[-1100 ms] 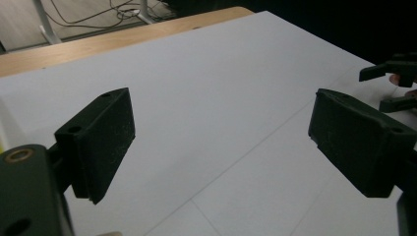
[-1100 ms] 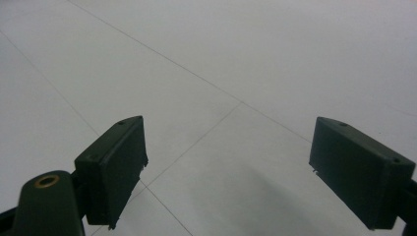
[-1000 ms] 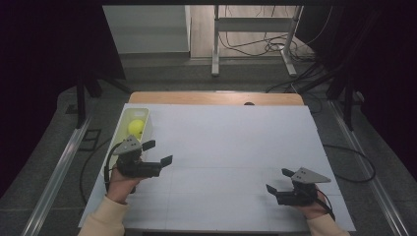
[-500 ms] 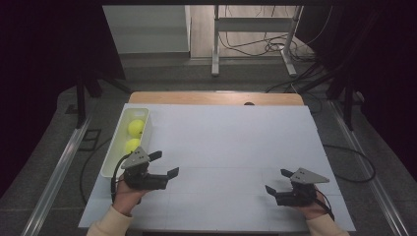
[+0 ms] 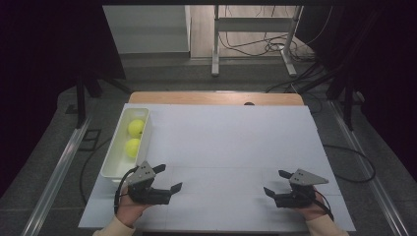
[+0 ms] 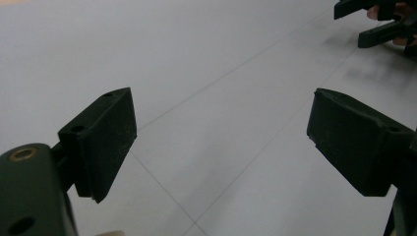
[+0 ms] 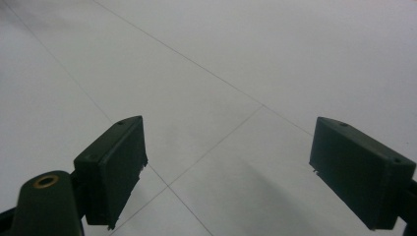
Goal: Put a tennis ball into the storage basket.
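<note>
Jaws of left gripper [image 5: 167, 178] gaping, just easing narrower, nothing between | right gripper [image 5: 276, 183] jaws released, empty | two yellow balls [image 5: 134, 138] sitting in white tray [image 5: 112, 167] beyond left jaws | forearms cut off at tabletop [image 5: 236, 142] edge

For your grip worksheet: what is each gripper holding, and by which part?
Nothing. The left gripper and right gripper both stand open over the bare table.

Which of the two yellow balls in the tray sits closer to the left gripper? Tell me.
The nearer yellow ball, the one at the person's side. The farther yellow ball lies beyond it in the white tray, away from the left gripper.
</note>
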### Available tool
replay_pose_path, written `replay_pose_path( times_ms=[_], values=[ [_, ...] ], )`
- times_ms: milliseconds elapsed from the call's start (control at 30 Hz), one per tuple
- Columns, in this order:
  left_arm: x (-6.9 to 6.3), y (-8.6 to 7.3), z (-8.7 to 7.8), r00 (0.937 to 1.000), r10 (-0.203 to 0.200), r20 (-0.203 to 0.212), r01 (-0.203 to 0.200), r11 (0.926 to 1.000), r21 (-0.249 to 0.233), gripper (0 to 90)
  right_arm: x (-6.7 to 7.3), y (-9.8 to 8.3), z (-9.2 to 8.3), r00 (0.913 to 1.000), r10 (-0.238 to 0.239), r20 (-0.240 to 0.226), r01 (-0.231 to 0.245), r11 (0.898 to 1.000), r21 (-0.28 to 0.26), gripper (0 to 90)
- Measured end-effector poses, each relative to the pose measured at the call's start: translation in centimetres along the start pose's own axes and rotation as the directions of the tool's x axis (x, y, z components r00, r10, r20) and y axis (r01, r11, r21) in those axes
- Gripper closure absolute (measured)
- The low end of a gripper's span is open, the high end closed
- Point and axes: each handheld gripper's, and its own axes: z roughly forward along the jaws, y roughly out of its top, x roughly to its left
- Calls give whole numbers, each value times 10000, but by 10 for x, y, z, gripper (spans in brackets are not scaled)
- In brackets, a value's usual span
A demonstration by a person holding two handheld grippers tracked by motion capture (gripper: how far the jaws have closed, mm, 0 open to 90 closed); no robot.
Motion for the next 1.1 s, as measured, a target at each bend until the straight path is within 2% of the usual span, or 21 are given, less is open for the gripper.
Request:
replay_pose_path(
  times_ms=[333,667,1100],
  values=[
    [6,-14,0,9990,-222,-389,229,9996,187,126,4,0,-1,9996,-8,-292,6,10000,-75,142],
    [12,-16,1,9986,-349,-387,357,9992,203,127,8,-1,-2,9993,-69,-361,70,10000,46,141],
    [11,-14,6,9993,-247,-292,257,9991,336,127,8,-1,-2,9991,-194,-374,199,9997,112,140]
  ],
)
